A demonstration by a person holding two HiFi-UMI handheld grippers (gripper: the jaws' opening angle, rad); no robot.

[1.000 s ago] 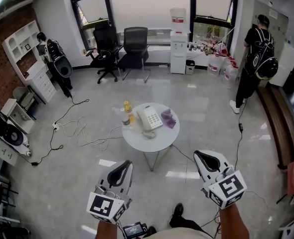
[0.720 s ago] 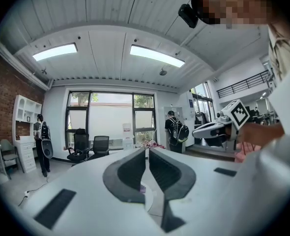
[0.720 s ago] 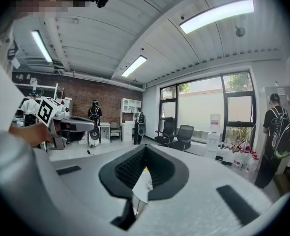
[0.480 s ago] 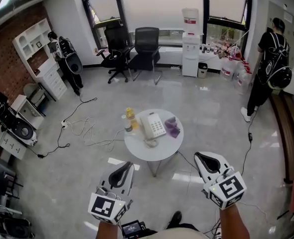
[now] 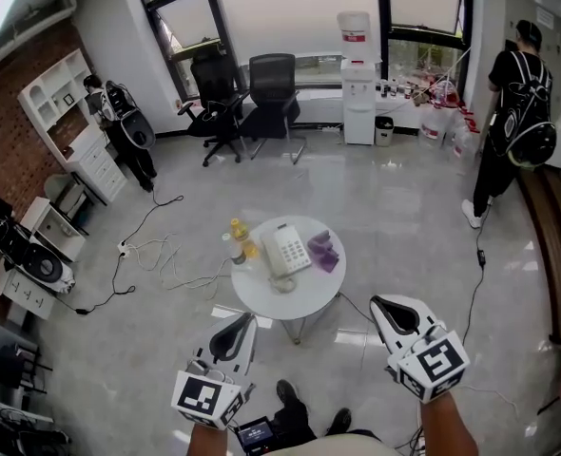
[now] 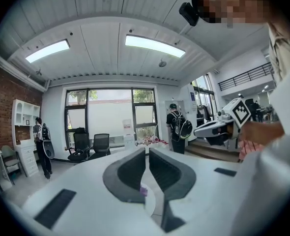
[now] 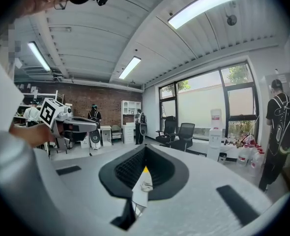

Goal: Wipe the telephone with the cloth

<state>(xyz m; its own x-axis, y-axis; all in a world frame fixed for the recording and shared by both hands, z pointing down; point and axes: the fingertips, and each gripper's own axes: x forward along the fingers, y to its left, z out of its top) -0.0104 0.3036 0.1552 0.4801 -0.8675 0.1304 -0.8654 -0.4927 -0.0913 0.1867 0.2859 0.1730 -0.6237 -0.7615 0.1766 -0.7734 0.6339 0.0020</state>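
A white telephone [image 5: 286,249] lies on a small round white table [image 5: 290,293] in the middle of the floor, seen in the head view. A crumpled purple cloth [image 5: 321,251] sits just right of it on the tabletop. My left gripper [image 5: 235,331] and right gripper [image 5: 396,312] hang in the air well short of the table, both shut and empty. The left gripper view shows its jaws [image 6: 147,154] closed, pointing level across the room, with the right gripper [image 6: 217,128] off to the side. The right gripper's own jaws [image 7: 144,154] are pressed together.
Yellow bottles [image 5: 237,230] stand at the table's left edge. Cables [image 5: 157,255] trail over the floor to the left. Two black office chairs [image 5: 242,88] and a water dispenser [image 5: 357,60] line the windows. One person [image 5: 511,112] stands at right, another [image 5: 119,122] by the white shelves.
The view has shifted: the table sits slightly lower in the head view, and a shoe now shows at the bottom. Both grippers keep their place and stay shut.
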